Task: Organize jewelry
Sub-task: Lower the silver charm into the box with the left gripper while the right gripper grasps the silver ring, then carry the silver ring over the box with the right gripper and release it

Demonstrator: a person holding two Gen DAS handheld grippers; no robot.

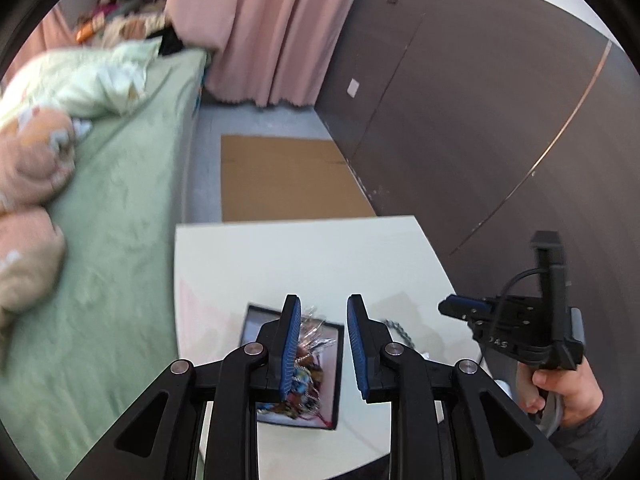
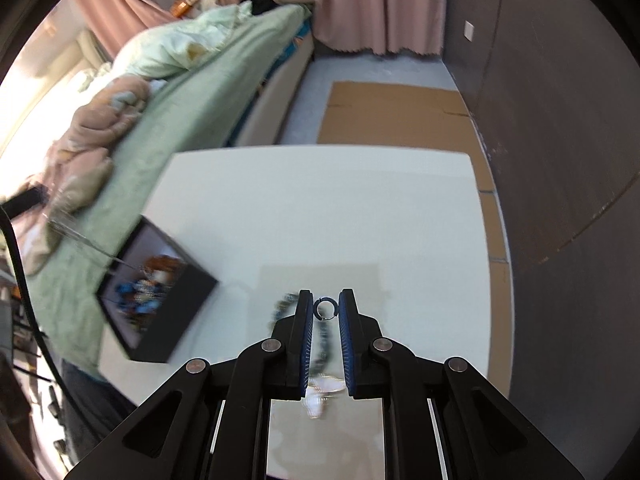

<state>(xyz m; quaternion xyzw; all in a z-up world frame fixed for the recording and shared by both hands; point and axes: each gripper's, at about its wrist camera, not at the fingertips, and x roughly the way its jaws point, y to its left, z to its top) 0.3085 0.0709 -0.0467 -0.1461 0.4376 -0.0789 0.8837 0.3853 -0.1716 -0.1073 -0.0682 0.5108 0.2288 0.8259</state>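
A black box [image 1: 340,376] of mixed colourful jewelry sits on the white table [image 1: 300,256], directly under my left gripper [image 1: 324,308]. Its blue pads stand apart, and a crinkled clear packet [image 1: 316,330] lies beside the left pad over the box. My right gripper [image 2: 325,300] is shut on the small ring [image 2: 325,309] of a dark beaded chain [image 2: 323,346], which hangs blurred below the tips. The right wrist view shows the box [image 2: 188,312] at the left, with a clear streak of plastic [image 2: 84,242] running down into it. A hand [image 1: 564,394] holds the right gripper [image 1: 450,306].
A bed with a green sheet [image 1: 112,240] runs along the table's left edge. A dark wall panel [image 1: 500,140] stands on the right. Flat cardboard [image 2: 400,112] lies on the floor beyond the table. A blurred white item [image 2: 324,394] lies on the table under the right gripper.
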